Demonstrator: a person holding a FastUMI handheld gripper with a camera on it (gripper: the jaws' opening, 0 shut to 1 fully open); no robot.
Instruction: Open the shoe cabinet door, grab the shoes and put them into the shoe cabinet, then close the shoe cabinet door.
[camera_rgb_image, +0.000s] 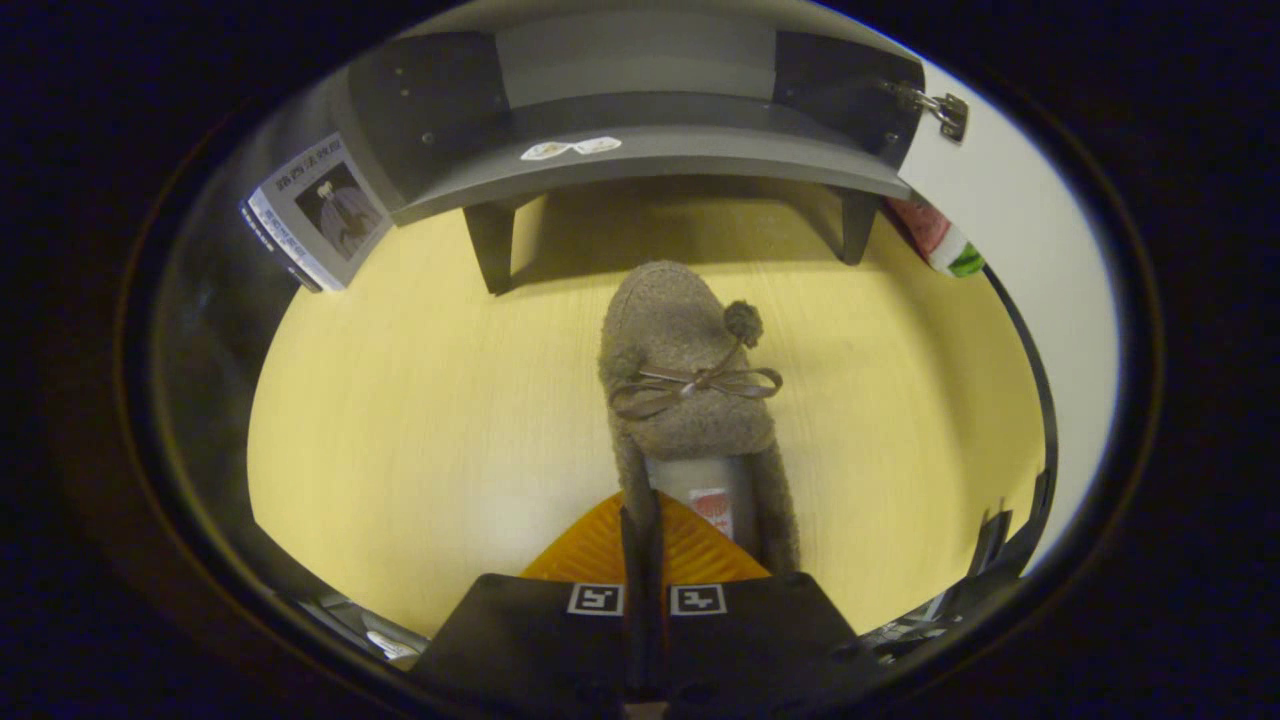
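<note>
A brown fuzzy shoe (685, 370) with a thin bow and a pompom lies just ahead of my fingers, its toe pointing at the cabinet. My gripper (640, 525) is shut on the shoe's left side wall near the heel, the rim pinched between both fingers. Beyond the shoe stands the dark grey shoe cabinet (640, 160) on short legs, its inside open to me. Its white door (1030, 270) is swung open to the right, with a metal hinge (938, 106) at the top. Whether the shoe touches the floor I cannot tell.
The pale yellow wooden floor (420, 420) spreads around the shoe up to the cabinet legs. A printed book or leaflet (315, 212) leans left of the cabinet. A red and green object (940, 245) sits by the door's foot at the right.
</note>
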